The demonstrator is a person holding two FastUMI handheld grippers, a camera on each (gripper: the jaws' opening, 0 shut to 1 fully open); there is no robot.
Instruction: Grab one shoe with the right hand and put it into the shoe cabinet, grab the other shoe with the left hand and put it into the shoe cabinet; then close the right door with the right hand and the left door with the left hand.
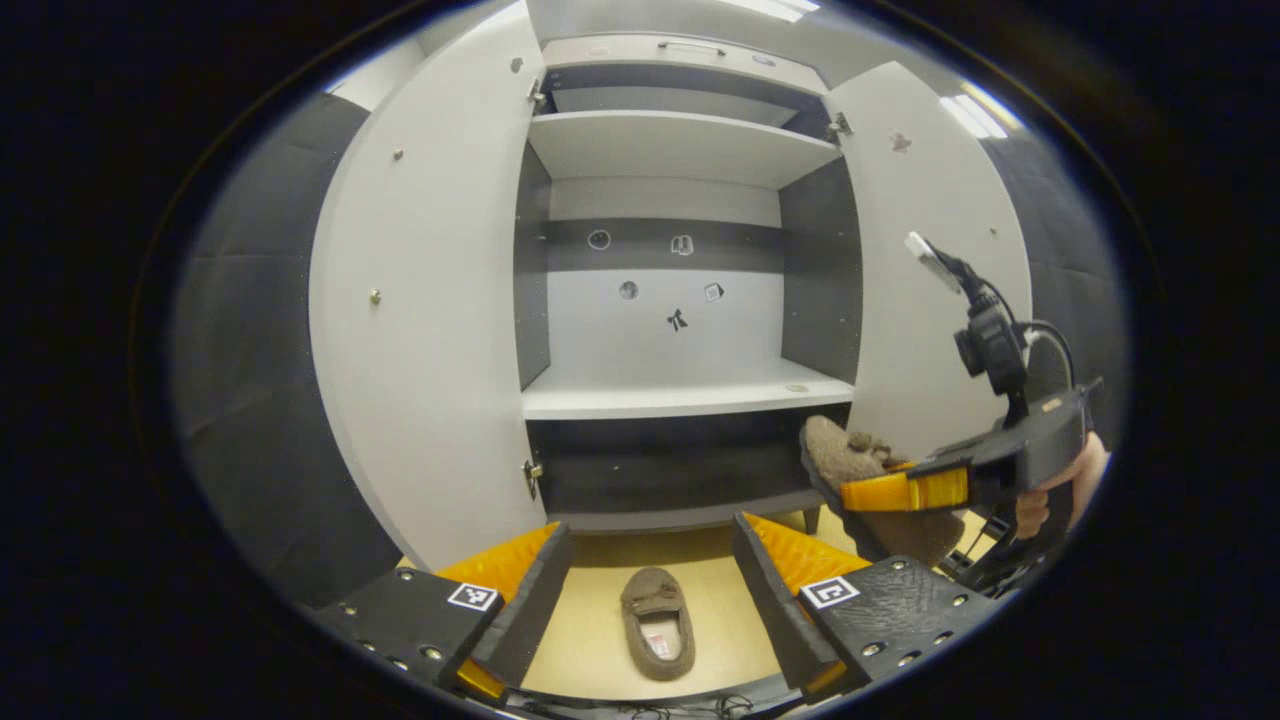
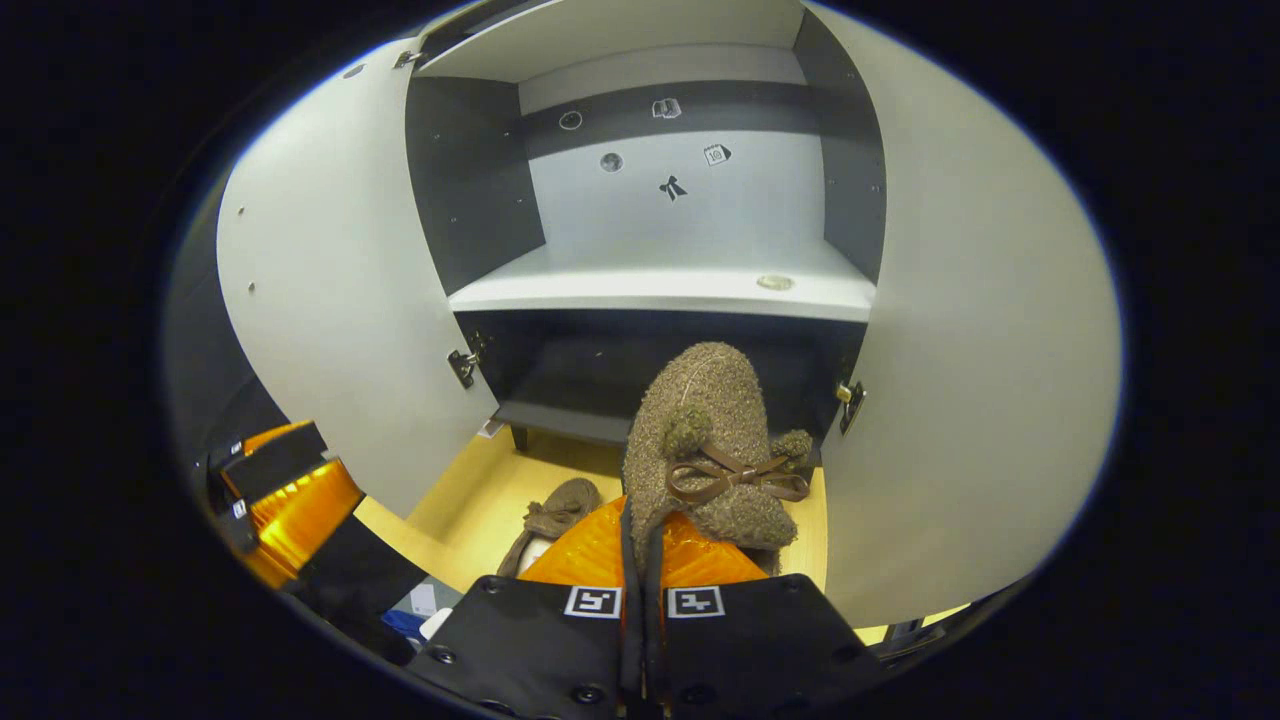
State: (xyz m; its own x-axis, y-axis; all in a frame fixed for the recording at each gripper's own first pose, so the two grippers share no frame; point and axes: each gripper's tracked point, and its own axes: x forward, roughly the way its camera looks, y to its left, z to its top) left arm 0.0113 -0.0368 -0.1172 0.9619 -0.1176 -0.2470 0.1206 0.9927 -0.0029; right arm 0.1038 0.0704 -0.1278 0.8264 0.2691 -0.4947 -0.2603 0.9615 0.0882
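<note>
Lying shoe [image 1: 657, 620] between spread fingers [image 1: 768, 580]

Slippers [image 2: 715, 440] fuzzy brown cloth, glossy ribbon bow [image 2: 735, 475]; cabinet [image 1: 680, 400] matt smooth white-grey board, metal hinges [image 2: 462, 366]; floor [image 1: 590, 640] smooth pale wood; tool pads [image 1: 800, 550] ribbed orange plastic

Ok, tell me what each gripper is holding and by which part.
The right gripper pinches a fuzzy brown slipper by its heel end. The left gripper holds nothing.
</note>
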